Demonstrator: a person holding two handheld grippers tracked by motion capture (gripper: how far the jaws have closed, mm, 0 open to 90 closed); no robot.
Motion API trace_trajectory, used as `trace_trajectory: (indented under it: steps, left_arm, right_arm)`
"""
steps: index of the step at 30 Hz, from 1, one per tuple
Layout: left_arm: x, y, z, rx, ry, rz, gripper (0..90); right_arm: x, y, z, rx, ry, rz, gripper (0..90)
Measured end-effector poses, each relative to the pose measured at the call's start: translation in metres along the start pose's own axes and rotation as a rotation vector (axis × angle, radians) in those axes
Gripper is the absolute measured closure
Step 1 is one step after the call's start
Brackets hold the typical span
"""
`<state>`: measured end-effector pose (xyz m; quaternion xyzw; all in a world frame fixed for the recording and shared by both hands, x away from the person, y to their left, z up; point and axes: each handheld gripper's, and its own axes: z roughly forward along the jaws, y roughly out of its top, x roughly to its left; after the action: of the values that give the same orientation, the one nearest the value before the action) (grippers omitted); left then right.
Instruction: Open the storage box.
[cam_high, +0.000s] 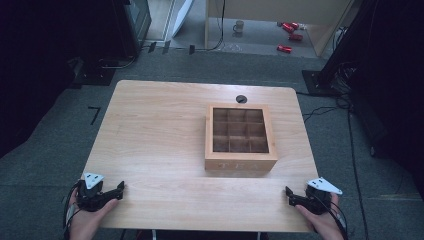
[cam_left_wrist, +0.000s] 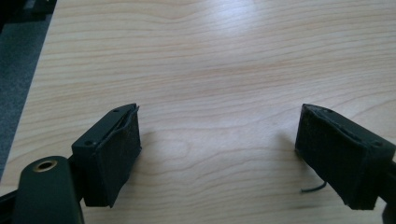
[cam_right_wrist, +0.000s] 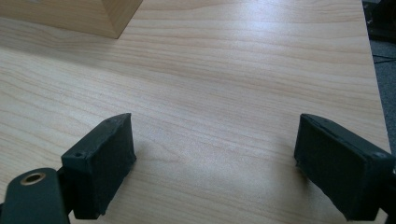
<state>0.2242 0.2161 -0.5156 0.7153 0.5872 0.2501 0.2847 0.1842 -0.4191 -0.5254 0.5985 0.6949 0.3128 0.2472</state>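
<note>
Left jaws: standing wide apart, gripping nothing — only bare wood is showing between them
Left gripper (cam_high: 119, 188): resting at the near left corner of the table (cam_high: 160, 130), a hand (cam_high: 86, 220) holding it
Right jaws: also gaping wide, holding nothing
Right gripper (cam_high: 290, 192): sitting at the near right corner, pointing inward
Tea box (cam_high: 240, 137): lying right of the table's middle, well apart from both grippers — its glass lid is showing nine compartments, its corner (cam_right_wrist: 109, 18) peeking into the right gripper view
</note>
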Motion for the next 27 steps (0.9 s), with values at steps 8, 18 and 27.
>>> trace_trajectory:
  steps: [8,18,27]
  left_arm:
    - [-0.025,0.014,0.001,-0.019,-0.065,0.021,14.6]
    - [-0.056,0.03,0.006,-0.034,-0.154,0.059,14.6]
    - [-0.095,0.051,0.014,-0.049,-0.227,0.109,14.8]
  right_arm:
    - [0.0,0.0,0.0,0.0,0.001,0.0,11.7]
    - [0.001,0.002,0.002,0.003,-0.005,0.004,11.7]
    - [0.002,0.005,0.002,0.018,-0.009,0.008,12.7]
